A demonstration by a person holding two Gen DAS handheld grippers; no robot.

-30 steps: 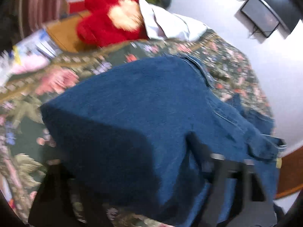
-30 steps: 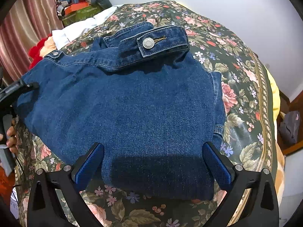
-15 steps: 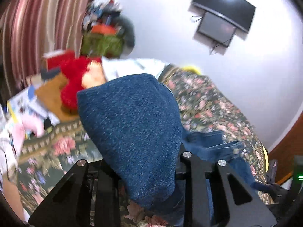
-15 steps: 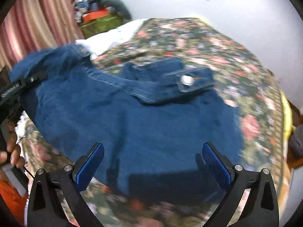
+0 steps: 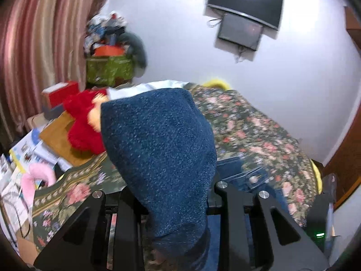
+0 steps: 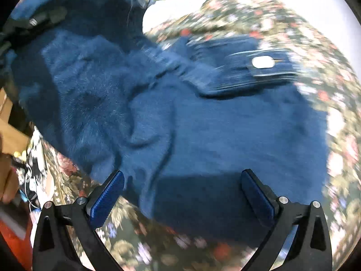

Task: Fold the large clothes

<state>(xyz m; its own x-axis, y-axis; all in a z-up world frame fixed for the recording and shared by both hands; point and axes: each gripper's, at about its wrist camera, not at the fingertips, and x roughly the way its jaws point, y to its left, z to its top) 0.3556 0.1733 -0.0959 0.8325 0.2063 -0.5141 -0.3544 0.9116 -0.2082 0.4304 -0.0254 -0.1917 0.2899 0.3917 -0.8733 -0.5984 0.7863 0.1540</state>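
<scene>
A dark blue denim jacket point(image 6: 203, 124) lies on the floral bedspread point(image 6: 293, 22), its buttoned cuff point(image 6: 262, 62) at the far right. My left gripper point(image 5: 173, 194) is shut on a fold of the jacket point(image 5: 158, 146), which stands lifted above the bed and hides the fingertips. In the right wrist view the same left gripper point(image 6: 33, 22) holds the raised corner at the upper left. My right gripper point(image 6: 182, 185) hangs open over the jacket's near edge, its blue pads point(image 6: 108, 194) wide apart and clear of the cloth.
A red plush toy point(image 5: 83, 122), a white cloth point(image 5: 144, 89) and a green bag point(image 5: 108, 67) sit by the striped curtain. Papers and a pink fluffy item point(image 5: 38, 176) lie left of the bed. Screens point(image 5: 246, 2) hang on the wall. A hand point(image 6: 6, 180) shows at the left edge.
My left gripper has shut on the jacket's edge and lifted it off the bed. The right gripper has shifted over the jacket and stays open.
</scene>
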